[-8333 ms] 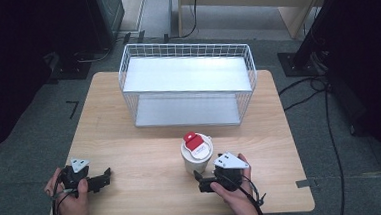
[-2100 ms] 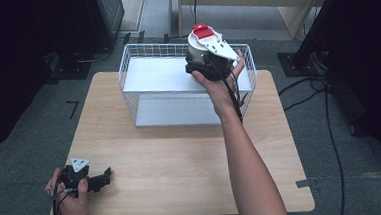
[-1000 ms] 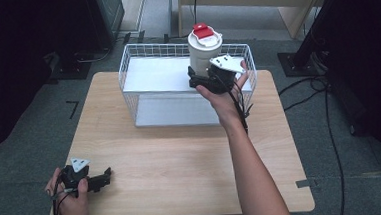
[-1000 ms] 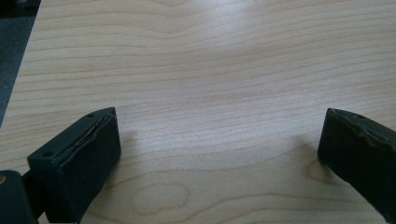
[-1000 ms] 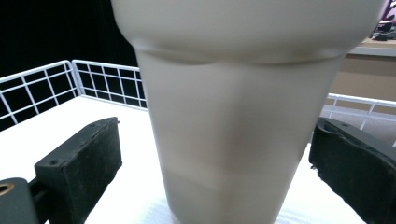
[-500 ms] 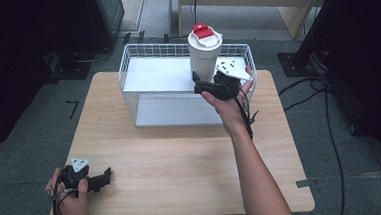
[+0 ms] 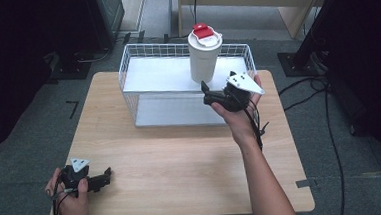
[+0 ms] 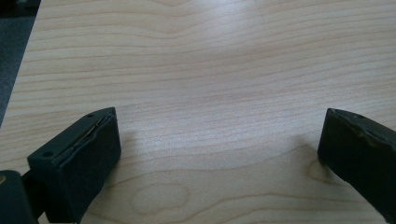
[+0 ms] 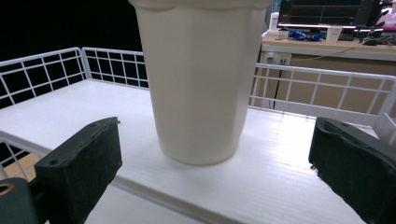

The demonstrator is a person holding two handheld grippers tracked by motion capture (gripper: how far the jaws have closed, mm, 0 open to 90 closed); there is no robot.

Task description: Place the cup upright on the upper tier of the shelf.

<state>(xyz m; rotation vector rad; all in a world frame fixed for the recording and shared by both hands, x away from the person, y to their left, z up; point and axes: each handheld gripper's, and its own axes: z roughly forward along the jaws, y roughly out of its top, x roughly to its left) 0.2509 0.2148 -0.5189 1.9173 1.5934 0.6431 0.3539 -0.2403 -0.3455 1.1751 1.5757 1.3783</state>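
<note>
No readable text, label, brand, number or sign is found in any of the views. The white cup is seen to be plain on its side wall, and its red lid tab carries no legible marking. The grey plate on the right hand-held gripper shows only small dark dots, not characters. The wooden counter is unmarked in the high view and in the left gripper view. In the right gripper view, small items on a distant desk are too blurred for any lettering to be made out.
</note>
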